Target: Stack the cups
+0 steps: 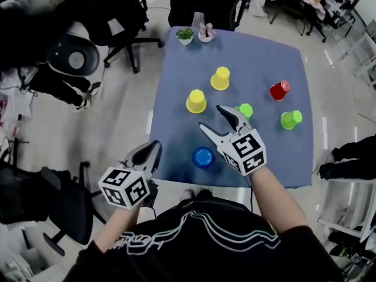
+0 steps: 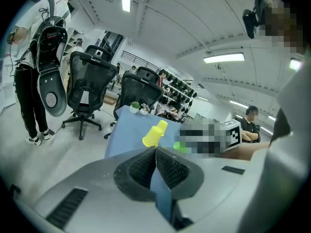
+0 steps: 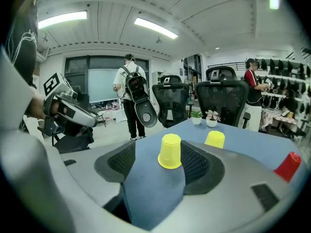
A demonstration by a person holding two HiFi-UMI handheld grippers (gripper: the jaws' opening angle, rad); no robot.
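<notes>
Grey, my right gripper (image 1: 210,117) hangs just beyond the blue cup (image 1: 202,156), jaws spread wide, nothing held; my left gripper (image 1: 151,150) sits left of the blue cup, off the edge of the table (image 1: 264,57), jaws pressed together on nothing; beyond the blue cup the nearer yellow cup (image 1: 196,101) stands upside down, framed between my right jaws; the second yellow cup (image 1: 221,78) stands farther back; right of the blue cup are the near green cup (image 1: 245,110), the far green cup (image 1: 291,119) and the red cup (image 1: 279,90).

Black shirt (image 1: 194,242) with white lines; grey left claw (image 1: 154,147), right claw (image 1: 211,117).
</notes>
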